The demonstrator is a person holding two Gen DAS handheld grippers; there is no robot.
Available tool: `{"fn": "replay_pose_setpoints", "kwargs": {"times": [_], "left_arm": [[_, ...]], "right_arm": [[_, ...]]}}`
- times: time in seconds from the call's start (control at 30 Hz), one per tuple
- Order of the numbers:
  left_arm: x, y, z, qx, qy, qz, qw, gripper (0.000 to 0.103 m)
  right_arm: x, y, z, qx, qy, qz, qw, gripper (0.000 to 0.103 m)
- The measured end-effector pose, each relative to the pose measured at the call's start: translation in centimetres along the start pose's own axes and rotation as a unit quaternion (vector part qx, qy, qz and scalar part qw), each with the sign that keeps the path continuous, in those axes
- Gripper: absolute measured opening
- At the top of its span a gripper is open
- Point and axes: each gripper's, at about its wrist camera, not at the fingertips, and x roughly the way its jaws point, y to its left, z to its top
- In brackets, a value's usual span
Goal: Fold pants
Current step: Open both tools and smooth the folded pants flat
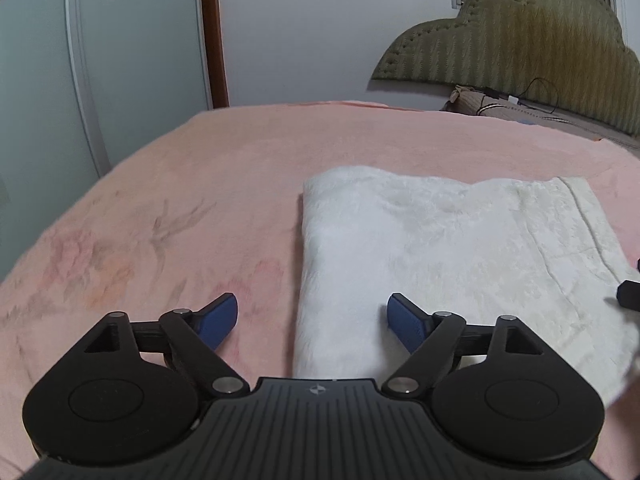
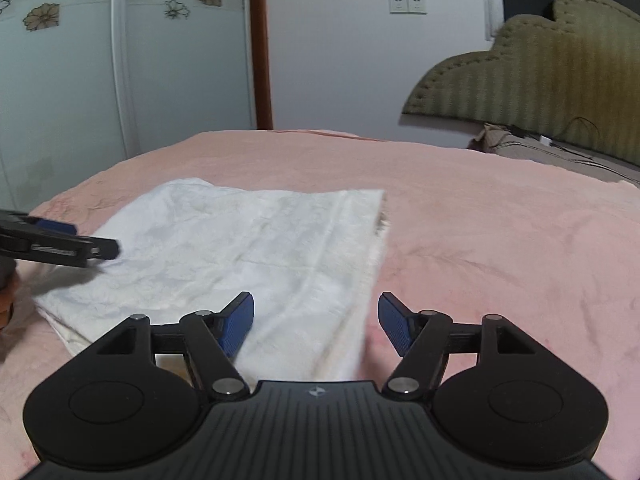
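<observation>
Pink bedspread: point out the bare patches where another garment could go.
Bare pink bedspread lies left of the folded white pants, toward the wardrobe doors, and right of them. Crowded by the headboard: pillow and cable.

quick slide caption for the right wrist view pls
Right gripper open over the near edge of folded white pants on a pink bedspread.

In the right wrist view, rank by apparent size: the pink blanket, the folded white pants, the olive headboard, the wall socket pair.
1. Pink fleece blanket
2. Folded white fuzzy pants
3. Olive padded headboard, partly cut off by the frame, so its rank against the pants is unsure
4. White wall socket pair
</observation>
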Motion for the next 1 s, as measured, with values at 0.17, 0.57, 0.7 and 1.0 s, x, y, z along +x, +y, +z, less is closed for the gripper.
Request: {"fn": "replay_pose_setpoints", "kwargs": {"times": [0.17,0.57,0.7,1.0], "left_arm": [[-1.3,1.5,-0.6,-0.015,0.005,0.005,0.9999,0.089],[-6.7,3.5,-4.2,-0.036,0.01,-0.079,0.9961,0.091],[-6.1,2.4,-5.3,0.011,0.017,-0.027,0.9994,0.094],[-6.9,1.8,-6.0,-0.051,0.029,-0.049,0.9971,0.093]], "right_arm": [[-0.2,-1.8,-1.1,0.052,0.015,0.008,0.999,0.071],[-3.5,1.6,-2.8,0.016,0.001,0.014,1.0,0.071],[-2.9,-0.1,-3.7,0.055,0.017,0.001,0.998,0.072],[-4.8,0.9,-5.3,0.114,0.024,0.037,0.993,0.074]]}}
